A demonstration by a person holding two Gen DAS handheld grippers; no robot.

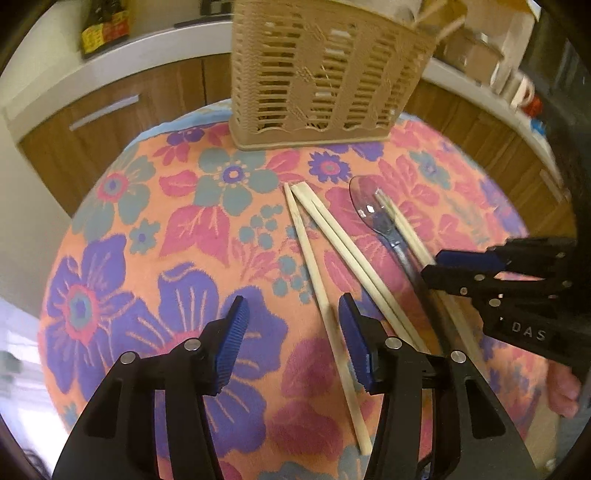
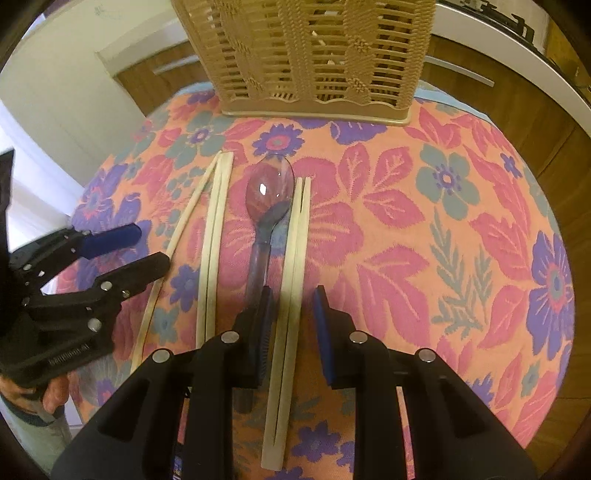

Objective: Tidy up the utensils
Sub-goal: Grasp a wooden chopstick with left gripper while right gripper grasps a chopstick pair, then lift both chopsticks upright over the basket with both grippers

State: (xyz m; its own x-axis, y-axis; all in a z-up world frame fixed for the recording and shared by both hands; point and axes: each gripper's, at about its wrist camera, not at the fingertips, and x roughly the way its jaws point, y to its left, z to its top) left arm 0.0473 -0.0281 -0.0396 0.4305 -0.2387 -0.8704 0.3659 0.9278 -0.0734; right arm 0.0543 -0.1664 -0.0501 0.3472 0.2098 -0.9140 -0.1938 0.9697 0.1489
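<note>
A beige slotted utensil basket (image 1: 325,74) (image 2: 317,55) stands at the far edge of the round floral table (image 1: 147,229) (image 2: 424,240). A clear plastic spoon (image 1: 373,210) (image 2: 267,206) lies between wooden chopsticks: a single stick (image 1: 317,273) (image 2: 177,236), a joined pair (image 1: 354,258) (image 2: 212,240), and another joined pair (image 1: 410,236) (image 2: 291,280). My left gripper (image 1: 291,332) (image 2: 146,247) is open, hovering just left of the single stick. My right gripper (image 2: 291,325) (image 1: 430,266) is open, its fingers straddling the right chopstick pair low over the cloth.
Wooden cabinets (image 1: 110,110) with a white countertop (image 1: 147,48) curve behind the table. A dark bottle (image 1: 105,27) and mugs (image 1: 517,88) stand on the counter. A hand (image 1: 561,391) holds the right gripper at the table's right edge.
</note>
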